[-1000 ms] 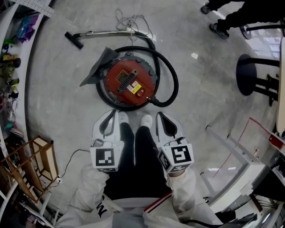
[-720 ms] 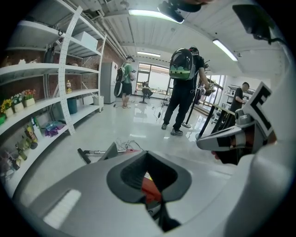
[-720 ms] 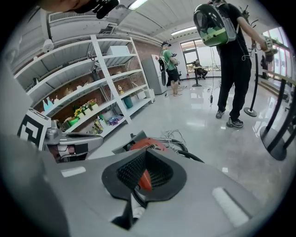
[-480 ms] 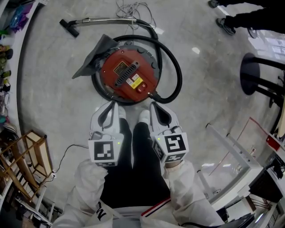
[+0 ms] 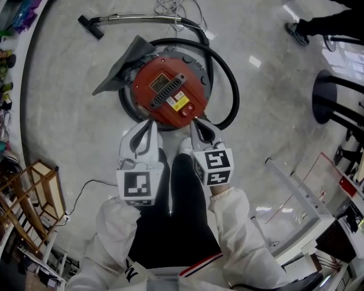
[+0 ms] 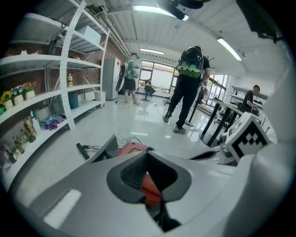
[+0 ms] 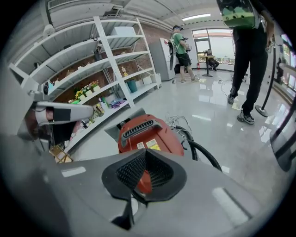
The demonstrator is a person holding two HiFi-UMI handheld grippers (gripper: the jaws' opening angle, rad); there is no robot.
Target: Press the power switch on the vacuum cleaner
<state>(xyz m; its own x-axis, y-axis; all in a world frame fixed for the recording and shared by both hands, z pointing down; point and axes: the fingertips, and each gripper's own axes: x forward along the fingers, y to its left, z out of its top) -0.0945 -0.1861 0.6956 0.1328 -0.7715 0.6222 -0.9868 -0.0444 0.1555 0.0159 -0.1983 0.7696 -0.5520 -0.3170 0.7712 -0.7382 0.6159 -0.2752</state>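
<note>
The red round vacuum cleaner point(image 5: 169, 95) stands on the floor just ahead of my feet, with a black handle grille on top and a black hose point(image 5: 230, 94) looped around its right side. A small red round switch point(image 5: 186, 112) sits on its near edge. My left gripper point(image 5: 149, 124) is shut and empty, its tip just short of the vacuum's near rim. My right gripper point(image 5: 195, 123) is shut too, its tip right beside the switch; whether they touch is unclear. The vacuum point(image 7: 147, 133) fills the right gripper view beyond the jaws. It peeks over the jaws in the left gripper view point(image 6: 132, 148).
The metal wand point(image 5: 139, 17) and a cable lie beyond the vacuum. A wooden rack point(image 5: 40, 196) and shelves stand at the left. At the right are a stool base point(image 5: 333, 102) and a white frame point(image 5: 298, 196). A person point(image 6: 187, 88) stands further off.
I have come closer to the vacuum. Both grippers moved forward, and the right one reached further, up to the vacuum's near edge by the switch.
</note>
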